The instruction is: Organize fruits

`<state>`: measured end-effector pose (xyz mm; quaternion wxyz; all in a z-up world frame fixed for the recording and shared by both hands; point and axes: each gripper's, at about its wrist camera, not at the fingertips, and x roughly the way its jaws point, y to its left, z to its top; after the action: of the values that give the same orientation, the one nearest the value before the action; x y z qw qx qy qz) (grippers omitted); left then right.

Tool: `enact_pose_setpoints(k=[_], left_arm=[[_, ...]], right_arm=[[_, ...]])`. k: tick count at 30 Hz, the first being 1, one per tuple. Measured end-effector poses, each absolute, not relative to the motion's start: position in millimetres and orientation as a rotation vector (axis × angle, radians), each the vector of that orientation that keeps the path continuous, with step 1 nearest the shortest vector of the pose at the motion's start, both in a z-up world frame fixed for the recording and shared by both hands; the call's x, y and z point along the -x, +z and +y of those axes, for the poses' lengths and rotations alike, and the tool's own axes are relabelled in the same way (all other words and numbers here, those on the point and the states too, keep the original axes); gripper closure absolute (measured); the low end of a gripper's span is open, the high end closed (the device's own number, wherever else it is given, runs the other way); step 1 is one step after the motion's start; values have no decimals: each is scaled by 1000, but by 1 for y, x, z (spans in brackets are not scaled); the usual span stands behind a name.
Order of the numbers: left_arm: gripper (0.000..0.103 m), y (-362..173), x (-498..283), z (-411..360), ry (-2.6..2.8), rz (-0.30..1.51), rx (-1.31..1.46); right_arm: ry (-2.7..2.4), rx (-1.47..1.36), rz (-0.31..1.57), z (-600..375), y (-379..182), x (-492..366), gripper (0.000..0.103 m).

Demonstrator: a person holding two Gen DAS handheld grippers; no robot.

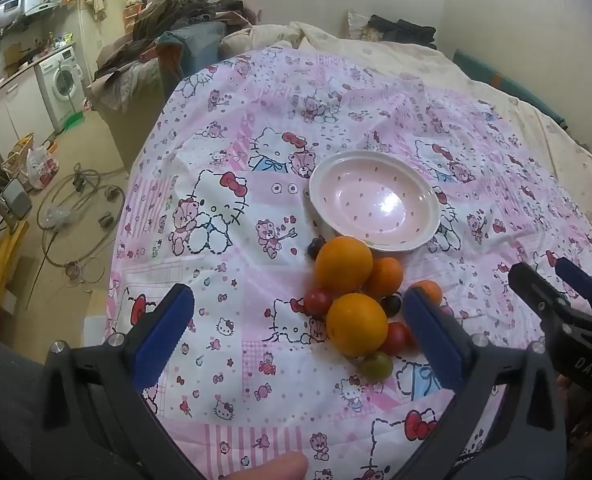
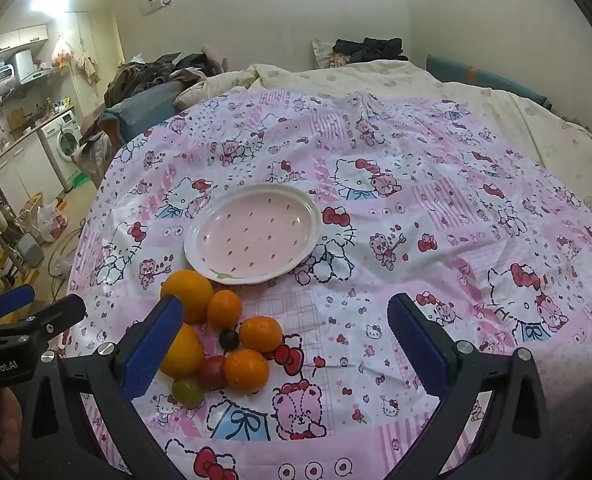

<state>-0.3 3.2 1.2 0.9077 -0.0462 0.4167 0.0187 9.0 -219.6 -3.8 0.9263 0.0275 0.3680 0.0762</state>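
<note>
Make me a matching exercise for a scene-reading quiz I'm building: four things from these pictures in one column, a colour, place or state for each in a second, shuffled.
Things:
1. plate
2. green tomato
3. dark grape
4. left gripper

Descriptions:
A. open, holding nothing
B. empty, pink with small spots
C. nearest the camera in the fruit pile
D. between the small oranges

Pairs: 1-B, 2-C, 3-D, 4-A

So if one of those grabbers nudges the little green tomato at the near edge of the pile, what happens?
The green tomato looks round and smooth, so it would probably roll. The printed cloth is wrinkled and soft, which might stop it soon. It looks small and thin-skinned, so a hard squeeze could likely bruise it.
</note>
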Motion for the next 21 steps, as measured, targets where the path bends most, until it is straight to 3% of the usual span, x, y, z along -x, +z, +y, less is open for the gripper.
enact_pose_setpoints(k=[21], left_arm=[[0,0,-3,6,41,864,94]], right_arm=[[159,-55,750,-218,-1,-7,0]])
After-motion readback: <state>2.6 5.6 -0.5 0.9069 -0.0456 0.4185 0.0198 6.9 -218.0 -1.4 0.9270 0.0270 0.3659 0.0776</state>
